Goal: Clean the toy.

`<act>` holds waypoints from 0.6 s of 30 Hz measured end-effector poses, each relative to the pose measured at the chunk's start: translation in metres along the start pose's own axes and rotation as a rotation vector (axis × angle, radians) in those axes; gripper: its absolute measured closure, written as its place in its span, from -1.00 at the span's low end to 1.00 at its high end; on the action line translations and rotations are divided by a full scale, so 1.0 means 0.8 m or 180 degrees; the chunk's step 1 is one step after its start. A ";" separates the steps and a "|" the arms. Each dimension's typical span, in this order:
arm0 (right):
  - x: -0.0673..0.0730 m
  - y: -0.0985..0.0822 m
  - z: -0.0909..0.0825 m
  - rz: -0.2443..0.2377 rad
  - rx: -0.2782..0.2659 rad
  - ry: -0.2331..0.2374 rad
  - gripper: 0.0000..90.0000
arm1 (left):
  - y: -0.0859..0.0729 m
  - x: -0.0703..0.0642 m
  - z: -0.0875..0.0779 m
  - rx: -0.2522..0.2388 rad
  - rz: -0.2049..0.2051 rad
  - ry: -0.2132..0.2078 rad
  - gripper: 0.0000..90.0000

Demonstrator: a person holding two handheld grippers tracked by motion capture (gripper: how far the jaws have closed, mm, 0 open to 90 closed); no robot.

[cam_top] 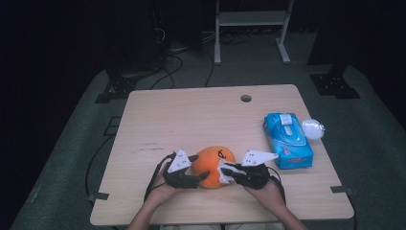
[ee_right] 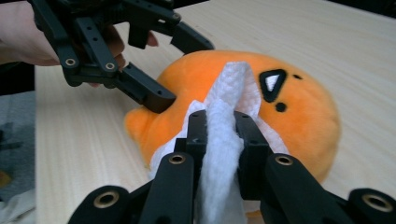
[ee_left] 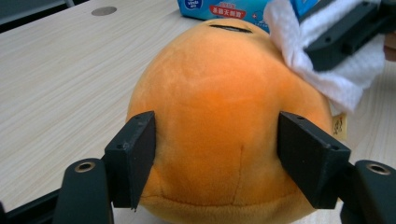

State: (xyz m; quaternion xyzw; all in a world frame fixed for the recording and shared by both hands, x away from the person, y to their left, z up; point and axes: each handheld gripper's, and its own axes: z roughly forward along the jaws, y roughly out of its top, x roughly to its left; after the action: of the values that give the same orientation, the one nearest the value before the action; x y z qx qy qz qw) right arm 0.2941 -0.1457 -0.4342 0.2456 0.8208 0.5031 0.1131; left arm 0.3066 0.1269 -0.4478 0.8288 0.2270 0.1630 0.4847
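Note:
A round orange plush toy [cam_top: 213,165] with a black-stitched face lies near the front of the wooden table [cam_top: 191,115]. My left gripper [cam_top: 200,168] grips it from the left, one black pad pressed on each flank [ee_left: 217,158]. My right gripper [cam_top: 226,173] comes in from the right, shut on a white tissue [ee_right: 233,88] that stands up between its jaws [ee_right: 223,126] and rests against the plush [ee_right: 303,121]. In the left gripper view the tissue [ee_left: 336,79] drapes over the toy's upper right [ee_left: 219,93]. The left gripper [ee_right: 180,70] also shows in the right gripper view, one jaw dug into the plush.
A blue pack of wet wipes [cam_top: 288,140] lies at the table's right side, with a small white round object [cam_top: 313,128] by its far corner. A cable hole [cam_top: 246,98] sits near the far edge. A white metal frame [cam_top: 251,28] stands on the floor beyond.

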 end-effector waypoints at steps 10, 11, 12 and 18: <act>-0.023 -0.014 -0.010 0.0282 -0.0088 -0.0137 0.72 | -0.005 0.012 0.003 -0.0031 -0.0193 0.0033 -0.30; -0.011 -0.011 -0.004 0.0227 -0.0117 0.0027 0.72 | -0.006 0.013 0.004 -0.0049 -0.0231 0.0031 -0.30; -0.006 -0.009 -0.001 0.0174 -0.0103 0.0025 0.72 | -0.007 0.015 0.004 -0.0056 -0.0252 0.0023 -0.30; -0.023 -0.013 -0.004 0.0284 -0.0102 -0.0133 0.72 | -0.006 0.023 -0.004 -0.0218 -0.0487 -0.0324 -0.44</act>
State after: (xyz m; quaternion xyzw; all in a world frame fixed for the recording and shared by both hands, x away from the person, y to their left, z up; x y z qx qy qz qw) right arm 0.3058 -0.1614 -0.4429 0.2905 0.7984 0.5155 0.1116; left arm 0.3195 0.1411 -0.4497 0.7992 0.2590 0.0909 0.5347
